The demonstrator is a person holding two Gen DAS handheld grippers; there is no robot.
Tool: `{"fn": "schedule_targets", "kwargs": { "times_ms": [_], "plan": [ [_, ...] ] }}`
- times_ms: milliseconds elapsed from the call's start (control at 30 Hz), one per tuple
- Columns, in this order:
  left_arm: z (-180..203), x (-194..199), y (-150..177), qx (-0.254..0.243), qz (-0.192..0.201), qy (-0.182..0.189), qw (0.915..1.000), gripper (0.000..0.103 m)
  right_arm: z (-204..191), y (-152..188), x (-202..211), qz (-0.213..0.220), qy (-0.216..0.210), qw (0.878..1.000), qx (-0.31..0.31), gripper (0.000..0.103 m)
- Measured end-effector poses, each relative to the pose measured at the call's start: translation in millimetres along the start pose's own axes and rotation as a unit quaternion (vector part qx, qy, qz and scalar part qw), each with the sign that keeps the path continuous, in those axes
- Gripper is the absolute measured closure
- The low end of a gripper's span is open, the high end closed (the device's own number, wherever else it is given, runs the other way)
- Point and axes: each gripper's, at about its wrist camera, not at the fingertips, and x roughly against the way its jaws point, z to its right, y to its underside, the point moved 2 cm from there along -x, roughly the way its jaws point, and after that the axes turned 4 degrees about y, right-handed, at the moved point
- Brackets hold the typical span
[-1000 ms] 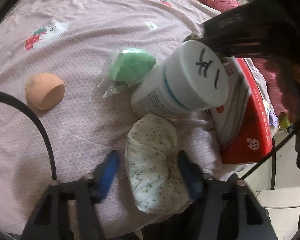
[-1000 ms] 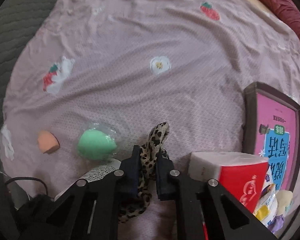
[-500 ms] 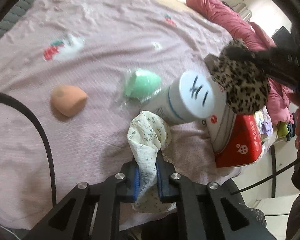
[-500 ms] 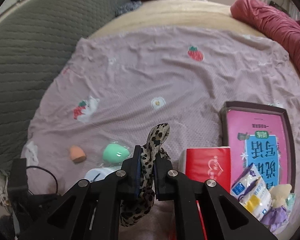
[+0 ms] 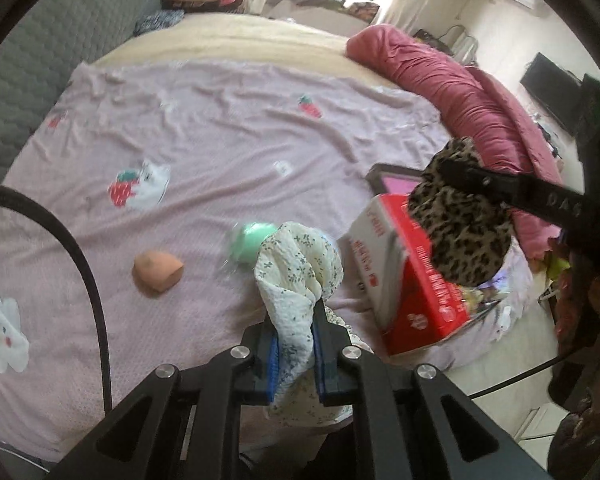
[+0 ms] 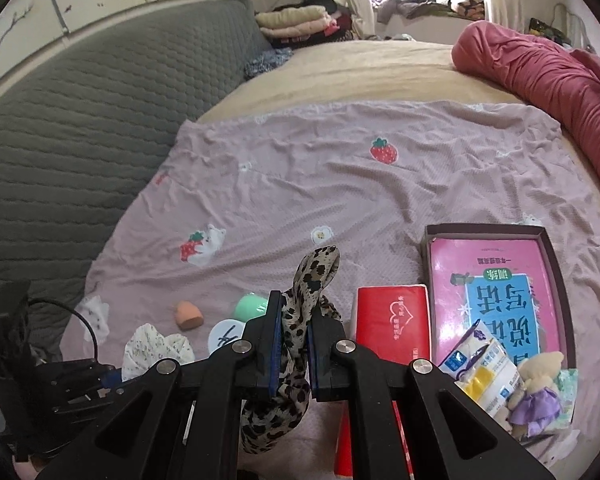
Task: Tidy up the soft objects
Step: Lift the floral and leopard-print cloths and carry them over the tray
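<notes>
Both of our claws have come up off the bed since a second ago, and the left one, which was spread wide around the cream floral fabric scrunchie (image 5: pixel 300 276) back then, is now clamped tight on it. So we've got the left claw (image 5: pixel 296 344) pinching that scrunchie between its blue pads, with the loose fabric puffing out above the fingertips and hanging below them, clear of the bed. The right claw (image 6: pixel 294 344) is closed just as narrow on the leopard-print fabric scrunchie (image 6: pixel 312 280), same grip it had before, and from the left camera we can see that one dangling in the air in front of the red and white tissue pack (image 5: pixel 412 280).

Down on the pink strawberry-print bedsheet (image 5: pixel 228 144) the peach teardrop makeup sponge (image 5: pixel 158 270) sits by itself, and the mint green makeup sponge (image 5: pixel 250 238) is just to its right, partly hidden behind the floral scrunchie in the left view. In the right view we also see a white round lid with black scribble (image 6: pixel 226 334) just beside the green sponge. Right of the tissue pack is a dark shallow box with a pink and blue printed sheet (image 6: pixel 496 280), and at its near corner lie a small plush doll in a purple dress (image 6: pixel 538 390) and some little white packets (image 6: pixel 480 364). A rolled-up dark pink duvet (image 6: pixel 548 76) lies along the far right side of the bed.
</notes>
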Motion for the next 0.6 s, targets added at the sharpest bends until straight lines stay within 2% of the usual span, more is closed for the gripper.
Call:
{"fn": "schedule_targets", "kwargs": {
  "times_ms": [233, 600],
  "plan": [
    [47.0, 17.3, -20.1, -0.042, 0.024, 0.003, 0.9989, 0.089, 17.3, 7.5, 40.5, 0.040, 0.010, 0.999, -0.009, 0.093],
    [126.7, 16.0, -33.7, -0.109, 0.026, 0.019, 0.9935, 0.089, 76.2, 18.7, 107.6, 0.098, 0.046, 0.993, -0.046, 0.093]
  ]
}}
